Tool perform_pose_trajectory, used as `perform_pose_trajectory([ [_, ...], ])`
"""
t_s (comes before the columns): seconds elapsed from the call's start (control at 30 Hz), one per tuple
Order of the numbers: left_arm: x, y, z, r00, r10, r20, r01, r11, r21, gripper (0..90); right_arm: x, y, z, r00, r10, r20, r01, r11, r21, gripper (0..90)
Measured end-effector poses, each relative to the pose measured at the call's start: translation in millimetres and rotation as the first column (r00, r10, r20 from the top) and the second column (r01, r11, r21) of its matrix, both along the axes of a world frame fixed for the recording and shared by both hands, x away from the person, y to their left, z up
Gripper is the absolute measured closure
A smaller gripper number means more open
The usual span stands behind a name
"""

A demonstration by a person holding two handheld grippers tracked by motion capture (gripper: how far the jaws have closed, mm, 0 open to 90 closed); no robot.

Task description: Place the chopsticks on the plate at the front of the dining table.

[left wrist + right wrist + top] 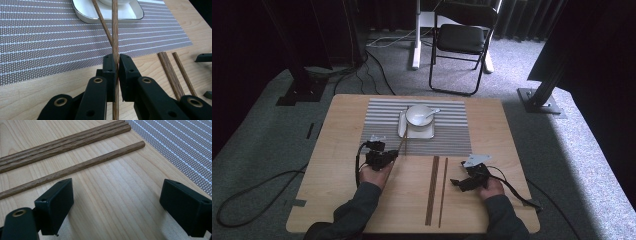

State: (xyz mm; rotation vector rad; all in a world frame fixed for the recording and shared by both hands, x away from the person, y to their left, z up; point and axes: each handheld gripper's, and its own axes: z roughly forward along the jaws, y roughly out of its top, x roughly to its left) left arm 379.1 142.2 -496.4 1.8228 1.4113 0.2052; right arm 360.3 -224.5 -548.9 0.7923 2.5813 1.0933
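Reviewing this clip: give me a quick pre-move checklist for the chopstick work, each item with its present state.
1. Left hand-held gripper clamped on a held chopstick: ok.
2. Held chopstick's far end reaching the white tray: ok; whether it touches, cannot tell.
3. Second chopstick leaning at the tray, crossing the held one: not ok if a clean set-down is wanted.
4. Right hand-held gripper open, nothing between its jaws: ok.
5. Single chopstick lying free on the table ahead of the right hand-held gripper: ok.
6. Pair of chopsticks lying side by side: ok.
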Motion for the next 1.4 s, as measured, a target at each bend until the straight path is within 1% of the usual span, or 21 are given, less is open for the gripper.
perform_pose_trajectory([
  [0.17,2.5,1.9,0.4,0.9999,0.008,-0.007,-0.008,0.9999,-0.009,84.3,0.0,0.0,0.0,1.0,0.0,0.0,0.0,1.0,0.0,11.3],
  [0.83,10.3,4.9,-3.6,0.9994,0.026,-0.025,-0.026,0.9995,-0.018,84.3,0.0,0.0,0.0,1.0,0.0,0.0,0.0,1.0,0.0,11.3],
  [1.0,12.8,5.2,-2.4,0.9994,0.026,-0.024,-0.026,0.9995,-0.015,84.3,0.0,0.0,0.0,1.0,0.0,0.0,0.0,1.0,0.0,11.3],
  [1.13,14.9,5.2,-1.3,0.9992,0.03,-0.025,-0.03,0.9993,-0.019,84.3,0.0,0.0,0.0,1.0,0.0,0.0,0.0,1.0,0.0,11.3],
  [1.23,17.2,5.3,-1.0,0.9989,0.037,-0.028,-0.038,0.9988,-0.03,84.3,0.0,0.0,0.0,1.0,0.0,0.0,0.0,1.0,0.0,11.3],
  [1.4,19.0,4.6,-0.4,0.9988,0.039,-0.029,-0.04,0.9986,-0.033,84.3,0.0,0.0,0.0,1.0,0.0,0.0,0.0,1.0,0.0,11.3],
])
